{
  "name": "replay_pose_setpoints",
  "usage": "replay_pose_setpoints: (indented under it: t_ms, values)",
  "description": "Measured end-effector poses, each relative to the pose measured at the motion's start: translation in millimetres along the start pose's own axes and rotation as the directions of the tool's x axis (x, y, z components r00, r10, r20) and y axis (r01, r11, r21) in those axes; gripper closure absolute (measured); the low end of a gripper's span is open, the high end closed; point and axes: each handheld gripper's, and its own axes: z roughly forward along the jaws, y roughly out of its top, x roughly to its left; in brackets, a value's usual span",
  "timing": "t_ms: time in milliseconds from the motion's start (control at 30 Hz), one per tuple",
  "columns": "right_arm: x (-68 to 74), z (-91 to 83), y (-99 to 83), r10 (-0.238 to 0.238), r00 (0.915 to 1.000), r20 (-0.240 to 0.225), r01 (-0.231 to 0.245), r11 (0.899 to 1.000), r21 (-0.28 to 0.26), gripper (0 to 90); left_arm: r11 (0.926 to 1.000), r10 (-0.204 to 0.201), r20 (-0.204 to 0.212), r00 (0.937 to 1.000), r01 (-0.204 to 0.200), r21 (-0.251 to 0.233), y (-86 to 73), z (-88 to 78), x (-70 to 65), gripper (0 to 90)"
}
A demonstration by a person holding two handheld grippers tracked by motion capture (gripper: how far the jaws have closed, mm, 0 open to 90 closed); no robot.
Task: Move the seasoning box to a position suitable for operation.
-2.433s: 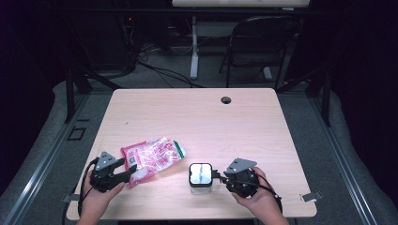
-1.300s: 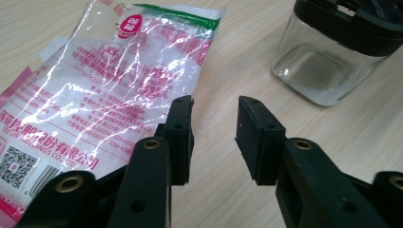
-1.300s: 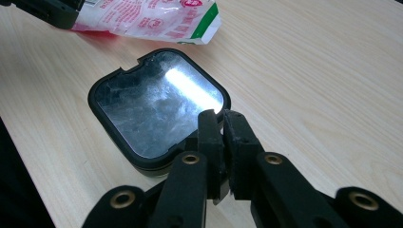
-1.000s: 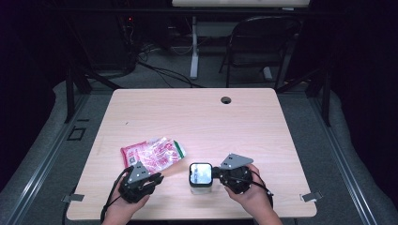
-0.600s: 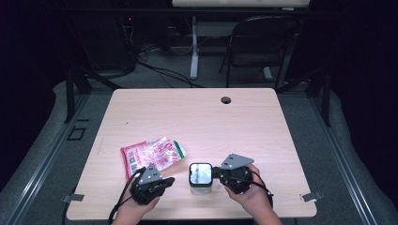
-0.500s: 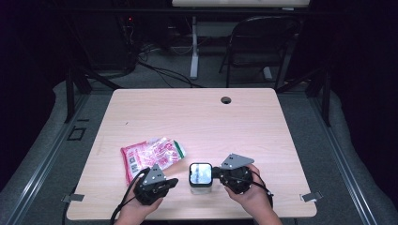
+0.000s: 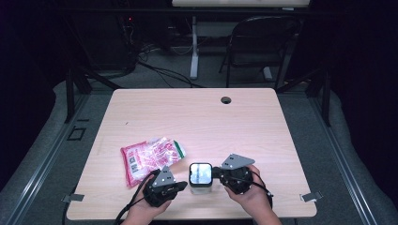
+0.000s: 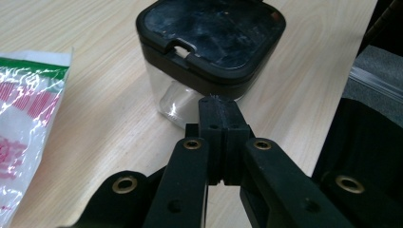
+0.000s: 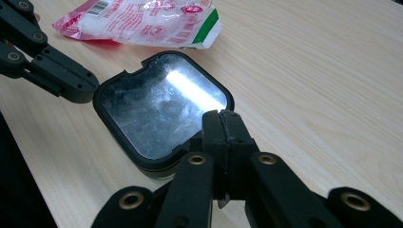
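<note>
a: so, how far along is the clear square container (image 7: 200, 179) near the table's (image 7: 197, 117) front edge?

b: early, i'd judge. its black, glossy, round-cornered lid (image 9: 159, 111) sits on, latch tab down. opening it and dealing with the crinkly red-and-white plastic packet (image 7: 149, 158) just to its left look undone.

a: and the grippers?

b: left gripper (image 8: 219, 107) has its jaws pressed together, empty, tip at the container's wall. right gripper (image 9: 221, 123) has its jaws pressed together too, at the lid's rim, holding nothing.
</note>
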Motion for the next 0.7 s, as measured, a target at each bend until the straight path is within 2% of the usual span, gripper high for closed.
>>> replay_pose_setpoints:
  t_ms: [167, 467, 700]
  values:
    - [0.7, -0.5, -0.8, 0.000, 1.0000, 0.001, 0.000, 1.000, -0.003, 89.8, 0.9999, 0.012, 0.012, 0.9999, -0.011, -0.008, 2.1, 1.7, -2.2, 90.0]
    - [0.4, -0.5, -1.6, 0.005, 1.0000, 0.000, -0.005, 1.000, -0.009, 89.8, 0.9999, 0.006, 0.008, 0.9999, -0.006, -0.010, 2.4, 2.5, -3.2, 90.0]
    - [0.4, -0.2, -1.9, 0.007, 0.9999, -0.009, -0.007, 1.000, -0.010, 89.8, 0.9996, 0.002, 0.008, 1.0000, -0.002, -0.029, 5.0, -1.0, -3.3, 89.6]
